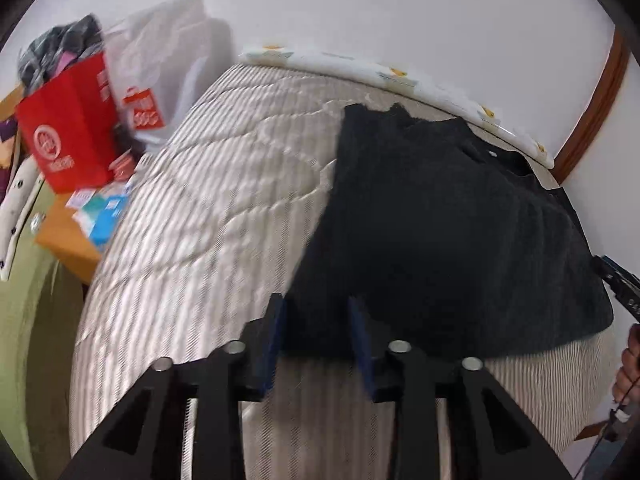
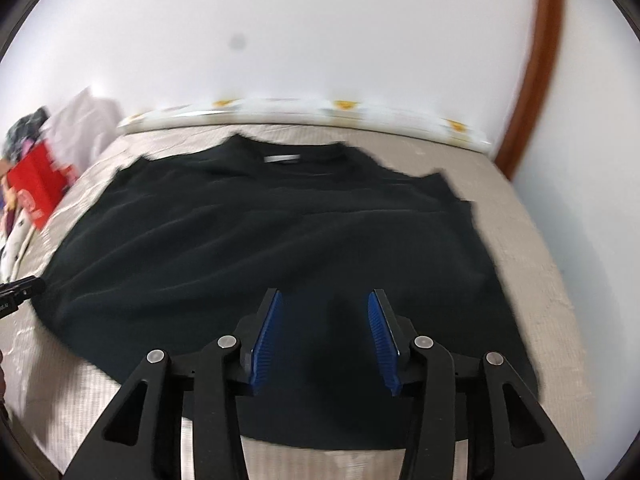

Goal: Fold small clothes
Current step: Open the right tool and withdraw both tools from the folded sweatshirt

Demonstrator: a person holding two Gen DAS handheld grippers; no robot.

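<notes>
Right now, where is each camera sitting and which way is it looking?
Left wrist: rides on the left tongs, looking down over the bed at the left edge of the black top; a hand shows at right.
Right wrist: rides on the right tongs, looking down at the middle of the black top; the other tongs peek in at left.
Both see the top, bed, red bag and wall.
</notes>
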